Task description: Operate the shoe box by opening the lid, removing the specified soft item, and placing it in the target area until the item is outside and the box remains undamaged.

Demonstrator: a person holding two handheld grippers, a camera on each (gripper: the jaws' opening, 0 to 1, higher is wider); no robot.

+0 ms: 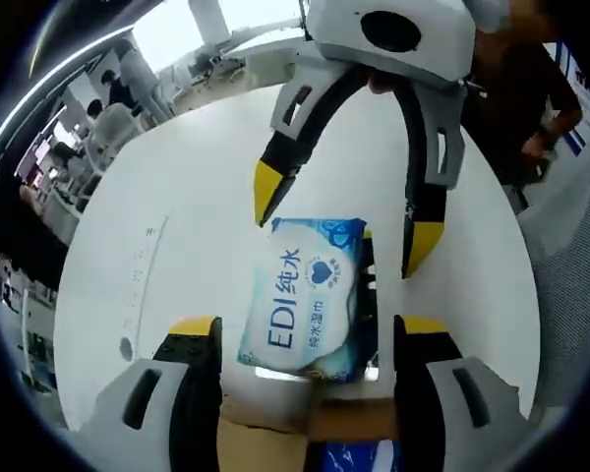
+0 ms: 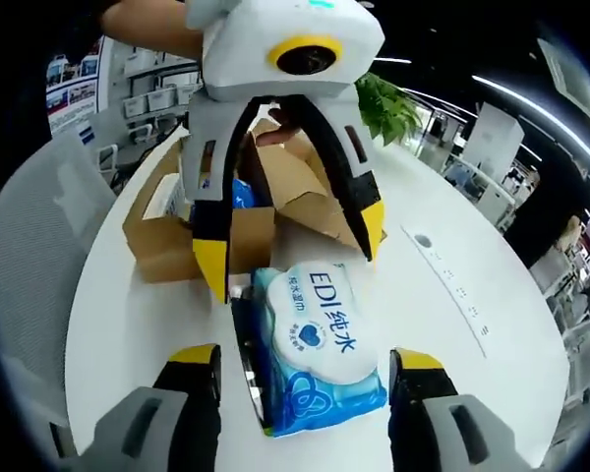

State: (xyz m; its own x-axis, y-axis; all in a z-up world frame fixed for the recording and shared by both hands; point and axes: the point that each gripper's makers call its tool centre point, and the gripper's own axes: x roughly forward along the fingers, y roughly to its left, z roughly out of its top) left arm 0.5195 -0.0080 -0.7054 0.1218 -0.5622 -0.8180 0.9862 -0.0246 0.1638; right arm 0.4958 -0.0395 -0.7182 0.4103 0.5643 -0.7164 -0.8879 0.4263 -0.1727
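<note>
On the white table [image 2: 128,324], beside the opened cardboard shoe box [image 2: 177,241], a blue wet-wipes pack [image 2: 320,344] is being flanked by both wide-open grippers [image 1: 305,339] [image 2: 305,369], suggesting placement is finishing and withdrawal comes next.

both views hover close above the white table [image 1: 177,197], facing each other, sharing the wipes pack [image 2: 320,344].
</note>
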